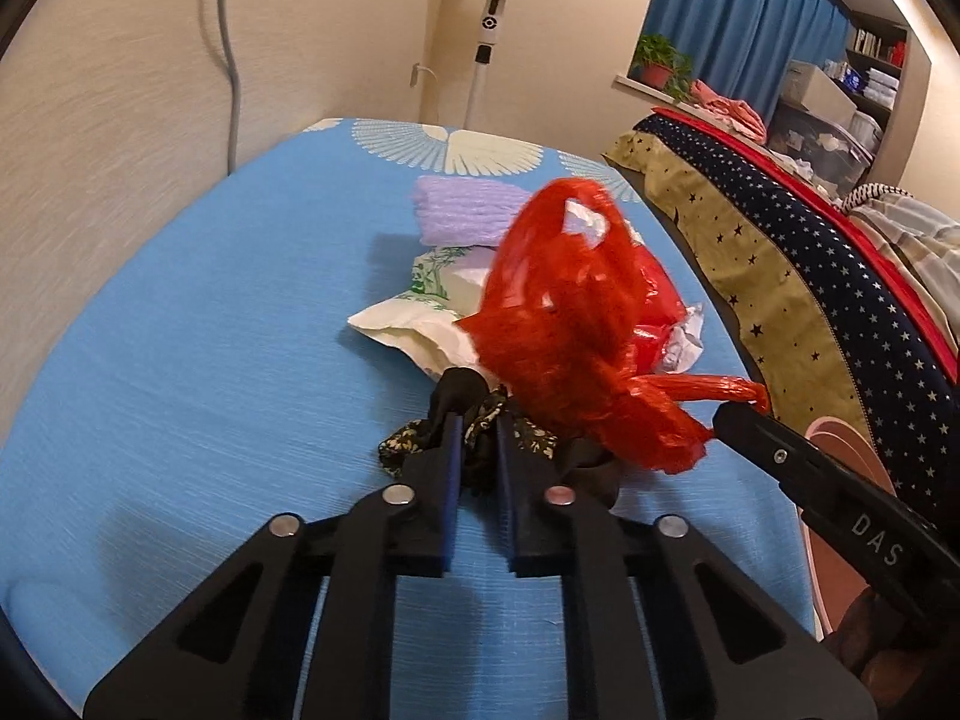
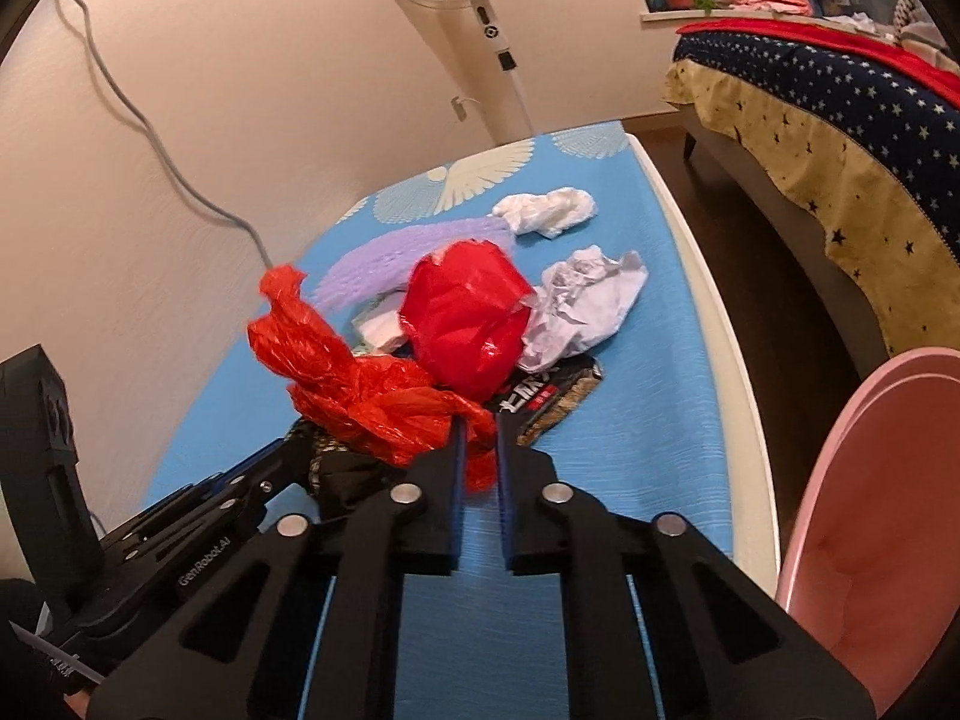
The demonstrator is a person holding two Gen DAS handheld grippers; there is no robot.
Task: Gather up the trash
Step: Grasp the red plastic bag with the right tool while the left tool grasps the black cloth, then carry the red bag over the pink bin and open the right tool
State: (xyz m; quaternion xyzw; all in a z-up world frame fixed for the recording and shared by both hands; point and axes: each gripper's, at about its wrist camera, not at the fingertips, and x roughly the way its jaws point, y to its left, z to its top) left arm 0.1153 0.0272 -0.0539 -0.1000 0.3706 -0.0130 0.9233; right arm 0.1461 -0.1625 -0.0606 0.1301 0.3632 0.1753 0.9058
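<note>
Right wrist: right tool (image 2: 480, 450) pinches red plastic bag (image 2: 372, 396).

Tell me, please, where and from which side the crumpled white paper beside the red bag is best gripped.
Grip the crumpled white paper by its raised upper corner, the flap nearest the table's right edge. Come from above on that right side: the flap sticks up free, while the paper's left side is pressed against the red bag and its lower edge overlaps a dark packet.

Left hand-held gripper (image 1: 478, 420) pinches dark floral cloth (image 1: 474, 450) beside the red plastic bag (image 1: 558, 324)
</note>
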